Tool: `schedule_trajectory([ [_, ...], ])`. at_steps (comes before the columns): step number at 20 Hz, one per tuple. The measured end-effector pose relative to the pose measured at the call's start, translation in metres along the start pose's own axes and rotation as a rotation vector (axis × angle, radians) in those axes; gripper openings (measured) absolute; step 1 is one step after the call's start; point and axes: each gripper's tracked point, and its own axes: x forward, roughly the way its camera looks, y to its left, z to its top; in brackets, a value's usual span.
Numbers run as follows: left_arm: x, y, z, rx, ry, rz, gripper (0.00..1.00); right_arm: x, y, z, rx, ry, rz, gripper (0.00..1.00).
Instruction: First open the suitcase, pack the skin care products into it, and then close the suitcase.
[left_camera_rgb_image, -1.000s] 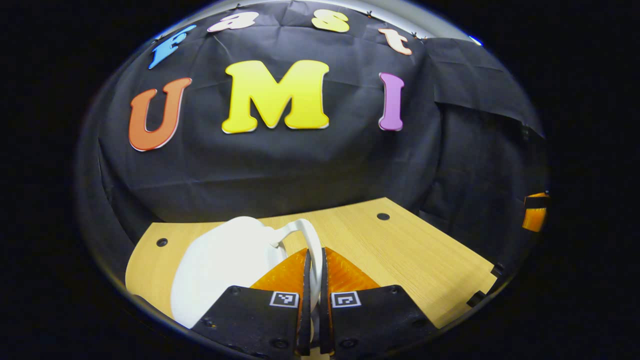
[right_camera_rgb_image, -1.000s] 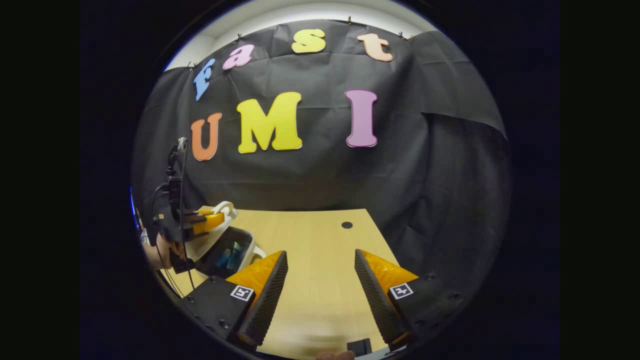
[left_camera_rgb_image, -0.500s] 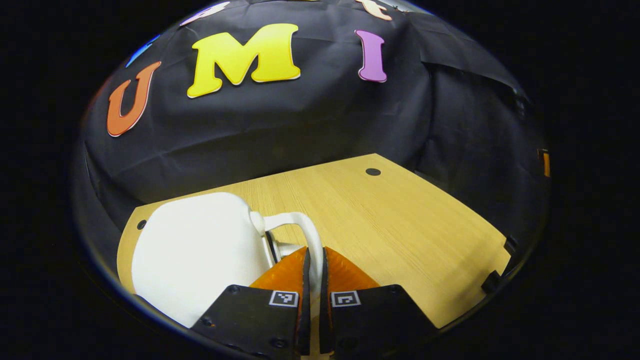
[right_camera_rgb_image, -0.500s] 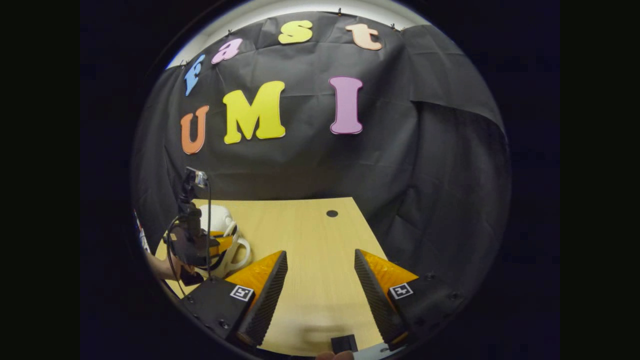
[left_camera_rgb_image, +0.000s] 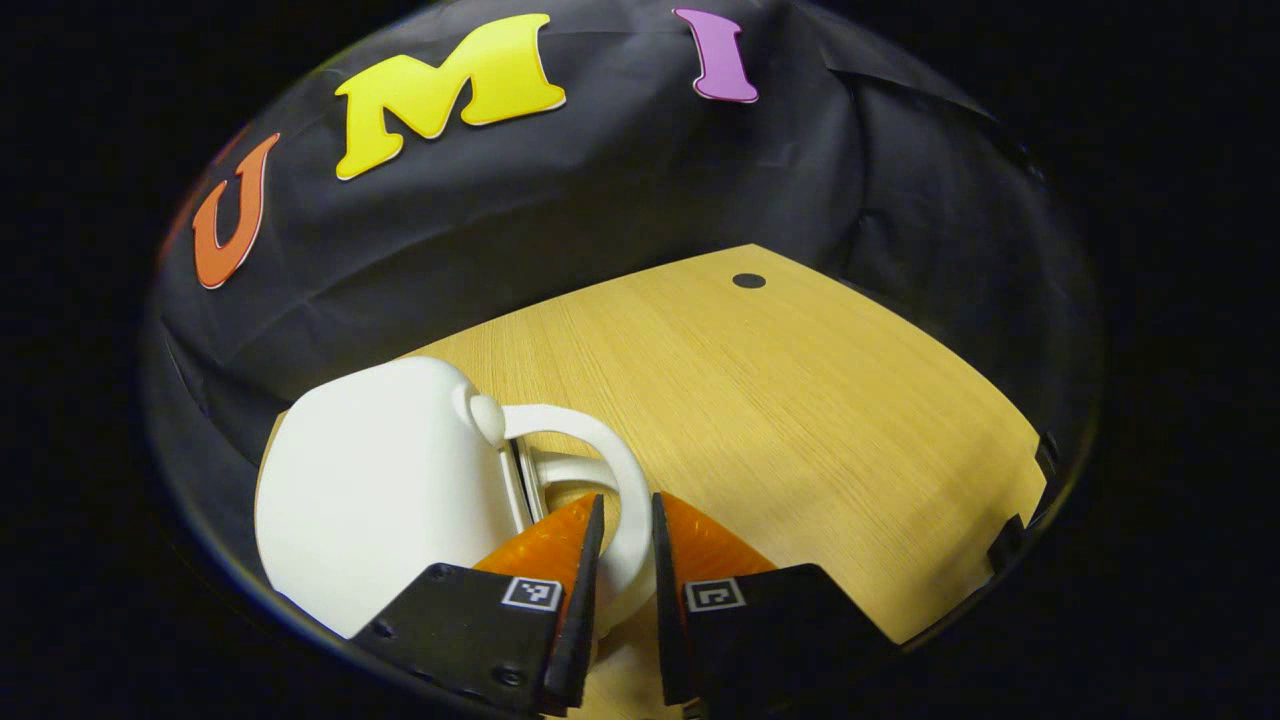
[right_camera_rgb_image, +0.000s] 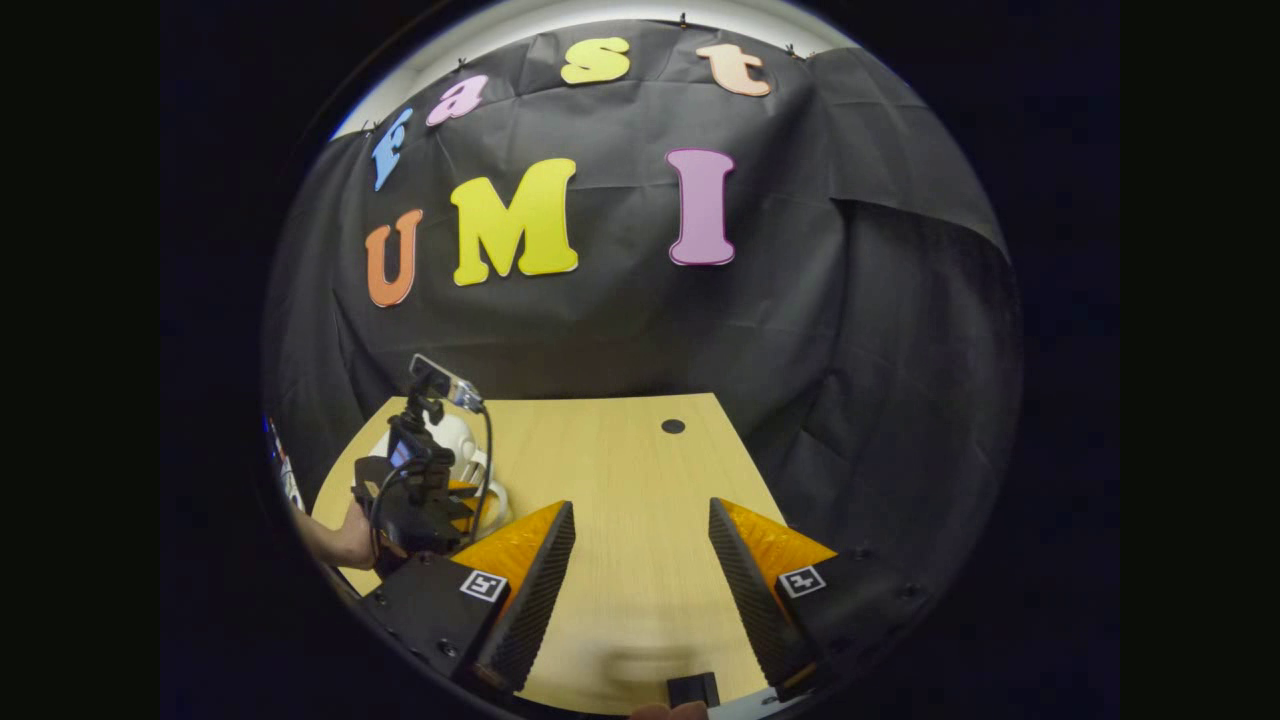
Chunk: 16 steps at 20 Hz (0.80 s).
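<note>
A: Left gripper view: white suitcase (left_camera_rgb_image: 385, 490) shut, lying on the wooden table (left_camera_rgb_image: 800, 400) at lower left of frame. Its handle (left_camera_rgb_image: 610, 480) loops between the fingers of the left gripper (left_camera_rgb_image: 622, 520). Small gap each side, so cannot tell if they're pressing on it.

B: Right gripper view?

A: Right gripper (right_camera_rgb_image: 640, 550) spread wide, nothing between the fingers, bare table (right_camera_rgb_image: 620, 470) ahead. Left gripper (right_camera_rgb_image: 425, 500) and the hand (right_camera_rgb_image: 350, 540) holding it at lower left, suitcase (right_camera_rgb_image: 455, 440) mostly hidden behind.

B: Room?

A: Centre and right of table open up to a dark hole (left_camera_rgb_image: 748, 281) by the far edge. Suitcase sits close to the left edge.
</note>
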Motion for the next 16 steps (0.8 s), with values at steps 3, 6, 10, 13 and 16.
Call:
schedule_trajectory([
  [3,-0.007,-0.007,0.002,-0.039,0.020,-0.012,0.61,0.002,0.006,0.004,-0.013,-0.014,0.018,0.80],
  [6,-0.028,-0.006,0.016,-0.091,-0.014,0.001,0.95,0.009,0.016,0.015,-0.032,-0.037,0.050,0.80],
  [10,-0.086,0.020,0.062,-0.257,-0.155,0.080,0.96,0.022,0.037,0.042,-0.047,-0.100,0.089,0.80],
  [13,-0.140,0.066,0.116,-0.273,-0.335,0.184,0.96,0.029,0.063,0.085,-0.048,-0.193,0.132,0.80],
  [16,-0.200,0.096,0.163,-0.299,-0.514,0.239,0.96,0.028,0.085,0.144,-0.049,-0.346,0.143,0.80],
])
